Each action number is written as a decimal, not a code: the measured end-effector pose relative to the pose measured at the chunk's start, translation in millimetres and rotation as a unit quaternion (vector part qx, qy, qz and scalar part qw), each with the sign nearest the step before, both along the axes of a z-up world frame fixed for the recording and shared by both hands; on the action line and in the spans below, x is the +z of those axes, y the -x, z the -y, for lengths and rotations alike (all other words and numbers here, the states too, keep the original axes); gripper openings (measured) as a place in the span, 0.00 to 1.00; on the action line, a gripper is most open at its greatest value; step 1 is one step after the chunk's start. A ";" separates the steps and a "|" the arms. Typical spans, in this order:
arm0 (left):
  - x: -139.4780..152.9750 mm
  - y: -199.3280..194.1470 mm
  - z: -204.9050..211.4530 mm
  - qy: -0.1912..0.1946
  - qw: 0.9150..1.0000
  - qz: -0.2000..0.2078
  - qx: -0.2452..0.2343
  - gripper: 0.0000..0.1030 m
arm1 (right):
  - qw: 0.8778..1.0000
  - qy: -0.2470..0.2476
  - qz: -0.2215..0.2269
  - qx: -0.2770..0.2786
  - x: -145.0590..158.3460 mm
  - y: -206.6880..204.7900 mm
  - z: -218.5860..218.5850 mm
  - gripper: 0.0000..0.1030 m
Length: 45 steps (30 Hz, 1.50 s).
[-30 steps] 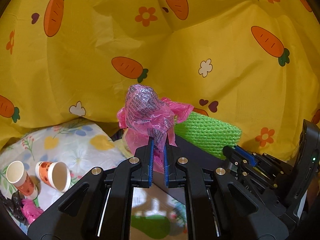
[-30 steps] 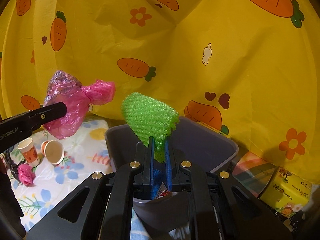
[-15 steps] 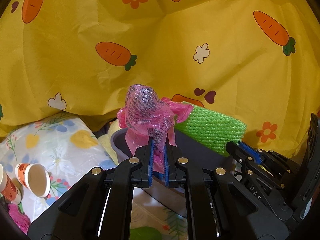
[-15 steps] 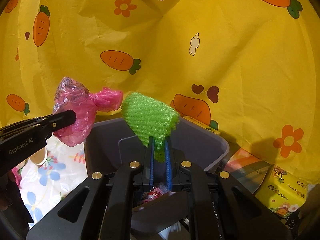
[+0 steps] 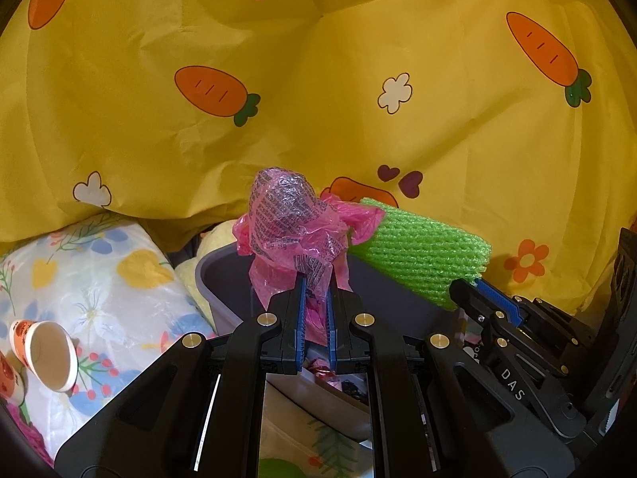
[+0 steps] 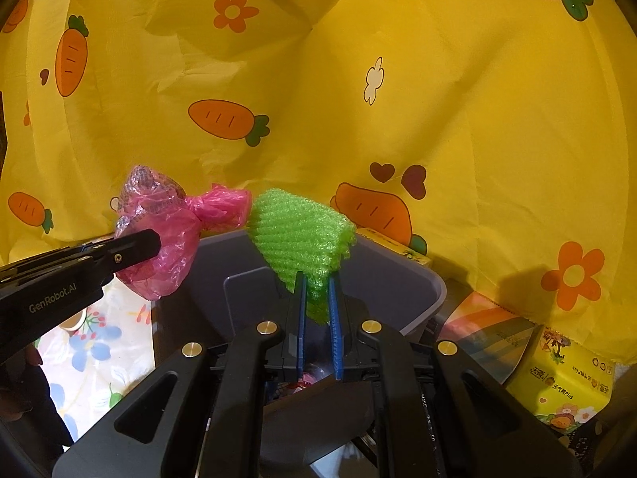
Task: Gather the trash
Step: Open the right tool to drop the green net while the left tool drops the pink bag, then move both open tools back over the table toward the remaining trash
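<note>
A: Status of each load?

B: The left gripper [image 5: 316,298] is clamped on the crumpled pink plastic bag [image 5: 296,223]; the right gripper [image 6: 317,298] is clamped on the green foam net [image 6: 304,235]. Both loads hang over the open grey bin [image 6: 422,290], the bag near its left rim

A: Handling properties?

B: Judged light, soft and compressible. The film may slip; pinch it at a bunched fold, as now. The foam net springs back, so hold it by its lower edge

A: Limits of view?

B: The bin floor is masked by the gripper bodies; only scraps of its contents show. A paper cup [image 5: 49,352] lies on the floral sheet [image 5: 111,279], and a second cup is cut off at the frame edge
</note>
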<state>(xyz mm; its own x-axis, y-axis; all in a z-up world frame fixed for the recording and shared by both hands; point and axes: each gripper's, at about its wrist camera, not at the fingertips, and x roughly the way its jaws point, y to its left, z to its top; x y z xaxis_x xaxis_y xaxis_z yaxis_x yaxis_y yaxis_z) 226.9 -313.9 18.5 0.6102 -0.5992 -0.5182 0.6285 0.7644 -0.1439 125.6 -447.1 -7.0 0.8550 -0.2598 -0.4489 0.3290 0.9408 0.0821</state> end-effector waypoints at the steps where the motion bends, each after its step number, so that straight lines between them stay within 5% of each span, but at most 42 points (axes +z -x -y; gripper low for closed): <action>1: -0.9 -0.6 -0.1 0.001 1.000 -0.003 -0.001 0.08 | 1.000 -0.001 -0.001 0.000 -0.7 -0.6 0.9 0.11; 14: -7.6 -4.6 0.2 0.009 0.999 -0.027 -0.016 0.09 | 1.000 -0.010 0.001 0.013 -4.0 -2.7 -0.3 0.12; 16: -9.4 -5.8 -0.6 0.011 0.999 -0.034 -0.020 0.16 | 1.000 -0.011 0.001 0.012 -4.0 -2.4 0.2 0.18; 20: -7.6 -3.8 -14.1 0.021 0.999 -0.026 0.015 0.72 | 1.000 -0.015 0.006 0.009 -3.4 -0.2 1.8 0.41; 22: -3.6 -2.4 -24.9 0.029 0.999 -0.018 0.032 0.79 | 1.000 -0.016 0.007 0.008 -2.9 0.9 1.0 0.42; 26: 2.0 3.0 -46.6 0.017 0.996 0.002 0.082 0.92 | 1.000 -0.018 0.014 0.005 -1.8 3.4 -4.3 0.69; 31: 3.4 12.0 -75.8 0.006 0.992 0.015 0.126 0.94 | 1.000 -0.013 0.022 0.011 0.8 8.4 -17.8 0.83; 45: 20.5 67.7 -141.8 0.007 0.984 0.051 0.171 0.94 | 0.999 -0.011 0.047 0.022 19.6 42.8 -57.4 0.86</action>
